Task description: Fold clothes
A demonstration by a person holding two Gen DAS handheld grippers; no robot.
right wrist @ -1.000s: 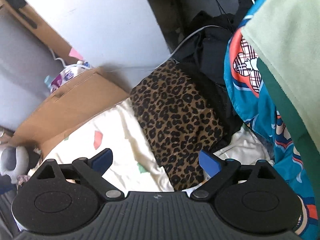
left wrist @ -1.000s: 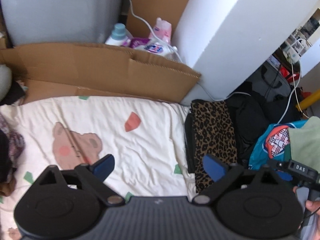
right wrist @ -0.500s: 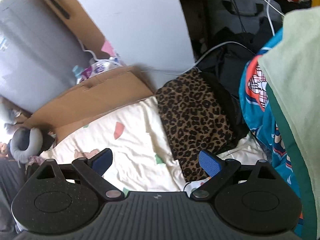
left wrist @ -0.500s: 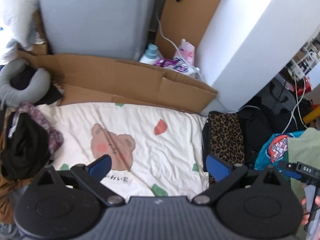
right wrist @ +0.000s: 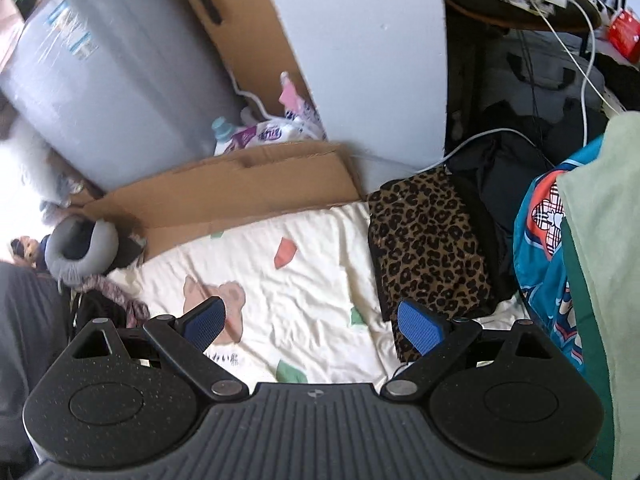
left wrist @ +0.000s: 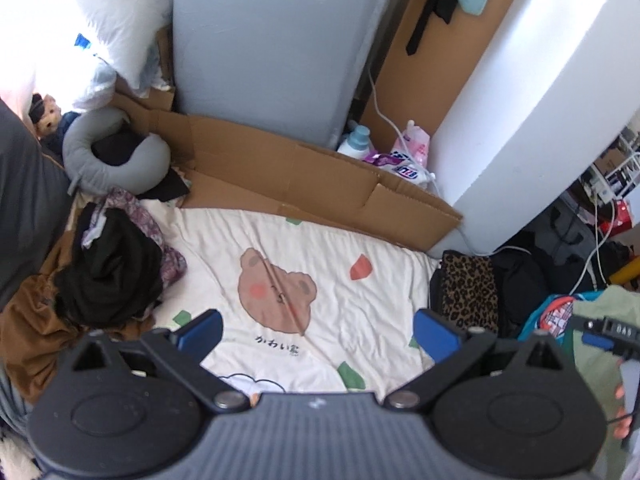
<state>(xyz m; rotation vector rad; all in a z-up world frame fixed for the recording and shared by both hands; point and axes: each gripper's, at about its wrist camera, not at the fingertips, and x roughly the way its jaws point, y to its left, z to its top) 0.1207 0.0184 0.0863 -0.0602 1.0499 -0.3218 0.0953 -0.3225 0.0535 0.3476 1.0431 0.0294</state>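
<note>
Both grippers hang above the cream bear-print sheet [left wrist: 320, 256] with nothing between their pads. The left gripper [left wrist: 318, 330] has its jaws spread wide, released, and so does the right gripper [right wrist: 312, 326].

The clothes lie in two lots. Out past the left jaw of the left gripper sits a rumpled heap of dark, purple-patterned and brown garments [left wrist: 108, 268], loose and unfolded. Ahead of the right jaw of both grippers lies a leopard-print garment [right wrist: 428, 240], flat and squared off, resting on something black [right wrist: 484, 216] at the sheet's edge; it already looks folded. Further beyond the right jaw hang a teal printed cloth [right wrist: 540, 260] and a pale green cloth [right wrist: 600, 216], not lying flat.

Between the jaws there is only bare sheet, so no garment is spread out for folding. This fits two stages: a pause between garments with the heap waiting, or a halt after the leopard piece was set aside. The pictures do not settle which.

If folding goes on, a piece from the heap would have to be pinched at an edge and laid flat on the bare sheet, where both grippers have room to work. The tangled heap could drag a second garment along.
</note>
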